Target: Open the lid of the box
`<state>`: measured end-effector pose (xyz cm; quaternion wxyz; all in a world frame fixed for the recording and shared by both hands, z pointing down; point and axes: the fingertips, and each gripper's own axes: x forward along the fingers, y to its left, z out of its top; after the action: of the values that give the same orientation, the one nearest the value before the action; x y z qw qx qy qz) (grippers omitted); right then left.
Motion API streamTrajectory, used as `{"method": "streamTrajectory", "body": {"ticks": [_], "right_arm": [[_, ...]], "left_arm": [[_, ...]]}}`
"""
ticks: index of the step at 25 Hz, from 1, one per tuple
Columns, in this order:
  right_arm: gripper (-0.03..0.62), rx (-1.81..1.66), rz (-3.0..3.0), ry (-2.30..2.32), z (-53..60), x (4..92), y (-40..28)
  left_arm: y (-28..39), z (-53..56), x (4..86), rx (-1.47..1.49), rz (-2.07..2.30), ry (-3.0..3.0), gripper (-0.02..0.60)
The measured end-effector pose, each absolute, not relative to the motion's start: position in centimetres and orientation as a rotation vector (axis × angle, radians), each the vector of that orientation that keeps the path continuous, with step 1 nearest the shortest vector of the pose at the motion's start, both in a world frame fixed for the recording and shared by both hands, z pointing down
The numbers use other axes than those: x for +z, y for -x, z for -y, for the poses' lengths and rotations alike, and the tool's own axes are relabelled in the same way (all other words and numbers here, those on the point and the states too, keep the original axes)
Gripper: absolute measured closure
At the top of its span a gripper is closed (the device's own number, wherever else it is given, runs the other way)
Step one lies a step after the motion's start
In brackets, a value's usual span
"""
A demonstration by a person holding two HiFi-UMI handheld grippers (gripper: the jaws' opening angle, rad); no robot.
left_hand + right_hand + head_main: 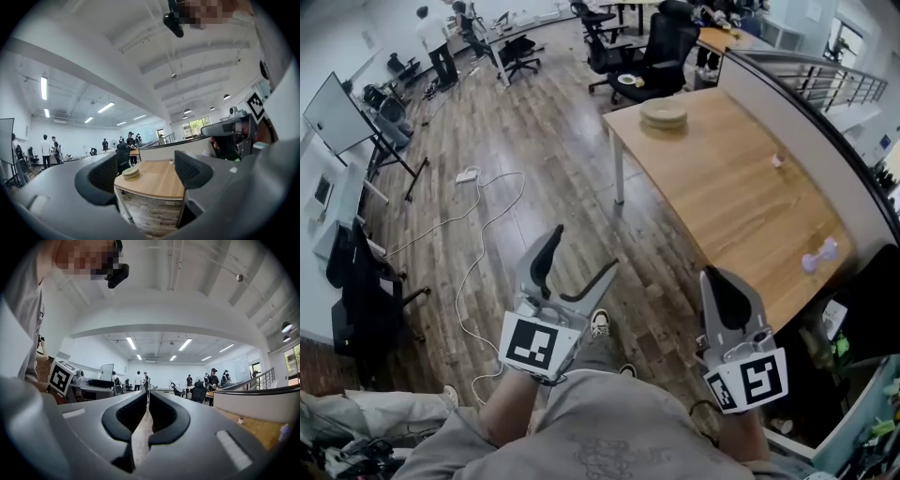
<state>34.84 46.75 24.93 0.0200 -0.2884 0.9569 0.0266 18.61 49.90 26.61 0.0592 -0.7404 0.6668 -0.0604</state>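
A round, flat beige box (664, 112) lies at the far end of the wooden table (741, 202); in the left gripper view the box (131, 173) shows small between my jaws, far off. My left gripper (584, 251) is held over the floor, well short of the table, with its jaws wide apart and nothing between them (147, 173). My right gripper (715, 277) hangs near the table's near corner, its jaws pressed together on nothing (148, 411). Neither gripper touches the box.
A purple dumbbell (820, 254) and a small pink thing (777, 161) lie on the table. A grey partition (806, 122) runs along its right side. Office chairs (661, 56) stand beyond it, a white cable (478, 253) trails on the wood floor, and people stand far off.
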Motion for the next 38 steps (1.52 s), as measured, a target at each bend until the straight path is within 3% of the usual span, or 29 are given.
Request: {"method": "streamTrajectory", "body": {"ticks": [6,10,38], "right_arm": [[0.566,0.089,-2.914,0.907,-44.4,24.5,-33.8],[0.477,0.11,-2.898,0.933,-41.5,24.2,-32.6],[0.479,0.101,-3.022,1.044,-16.9,24.5,-6.5]], "left_arm": [[-17.2,-47.5,27.4,-0.186,-2.019,2.245,0.212],[-15.5,-44.9,28.3,-0.202,-2.023,2.265,0.214],[10.8,-20.4,27.1,-0.226,-1.956,2.34,0.218]]}}
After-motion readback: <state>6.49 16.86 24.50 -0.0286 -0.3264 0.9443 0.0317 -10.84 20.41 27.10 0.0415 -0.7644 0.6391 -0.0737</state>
